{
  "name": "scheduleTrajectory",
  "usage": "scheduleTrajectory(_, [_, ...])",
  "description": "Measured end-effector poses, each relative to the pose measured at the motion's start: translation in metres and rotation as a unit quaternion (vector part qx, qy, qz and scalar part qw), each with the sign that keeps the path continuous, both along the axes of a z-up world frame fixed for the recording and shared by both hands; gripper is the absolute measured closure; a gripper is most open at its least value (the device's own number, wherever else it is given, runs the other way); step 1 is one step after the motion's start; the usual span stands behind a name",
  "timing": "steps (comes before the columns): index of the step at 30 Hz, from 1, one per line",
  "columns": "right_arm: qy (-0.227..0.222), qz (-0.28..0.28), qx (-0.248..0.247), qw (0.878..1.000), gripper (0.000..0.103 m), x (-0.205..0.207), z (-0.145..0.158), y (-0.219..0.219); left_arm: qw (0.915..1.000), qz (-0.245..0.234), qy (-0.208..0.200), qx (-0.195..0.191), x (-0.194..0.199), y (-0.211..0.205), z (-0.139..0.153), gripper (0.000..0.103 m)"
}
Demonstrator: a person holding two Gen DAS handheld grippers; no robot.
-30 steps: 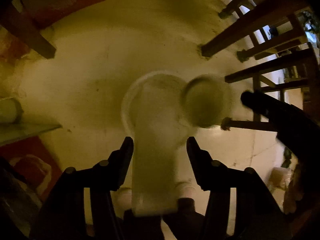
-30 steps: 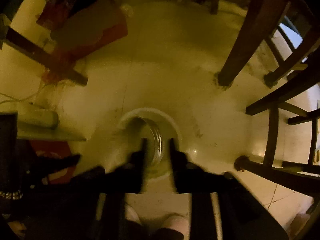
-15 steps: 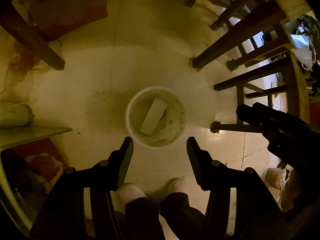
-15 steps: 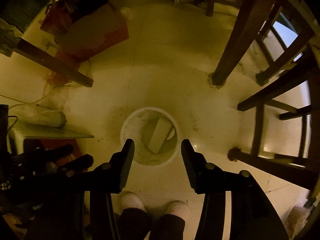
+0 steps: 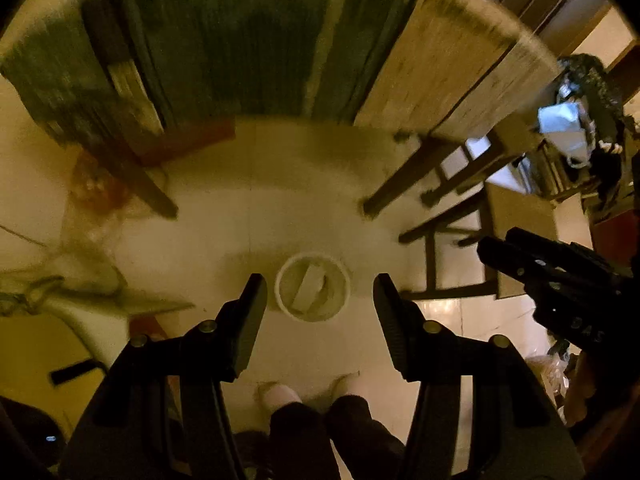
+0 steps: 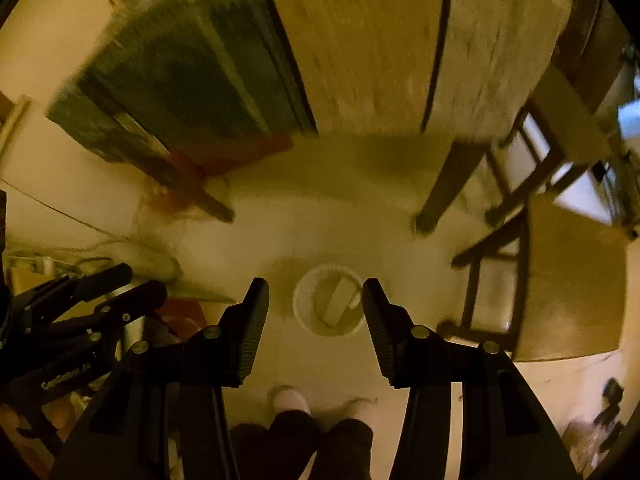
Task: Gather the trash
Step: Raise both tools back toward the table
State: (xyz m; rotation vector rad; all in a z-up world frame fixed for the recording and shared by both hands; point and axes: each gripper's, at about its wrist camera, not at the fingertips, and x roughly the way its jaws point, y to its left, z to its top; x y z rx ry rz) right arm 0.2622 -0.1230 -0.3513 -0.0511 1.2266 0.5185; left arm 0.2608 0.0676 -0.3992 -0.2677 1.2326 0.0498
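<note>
Hovering above the bin (image 5: 313, 293), both grippers' fingers (image 5: 251, 320) are gaping empty; reaching for bench (image 5: 440, 76) trash needs level wrists.

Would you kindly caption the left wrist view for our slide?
Open left gripper above a white bin holding a pale box, beside a table.
</note>
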Motion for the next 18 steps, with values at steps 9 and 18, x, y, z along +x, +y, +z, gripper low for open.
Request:
scheduleTrajectory(9, [-0.116,-0.007,0.051,0.992,0.058,-0.027,0.156,-0.005,0.9920,-0.025,-0.123,0.014,-0.020,0.006,0.163,0.049])
scheduleTrajectory(18, [-0.238,-0.022,0.073,0.968,0.058,-0.062,0.273,-0.009,0.9674,-0.024,-0.250,0.031,-0.060,0.015,0.292,0.046])
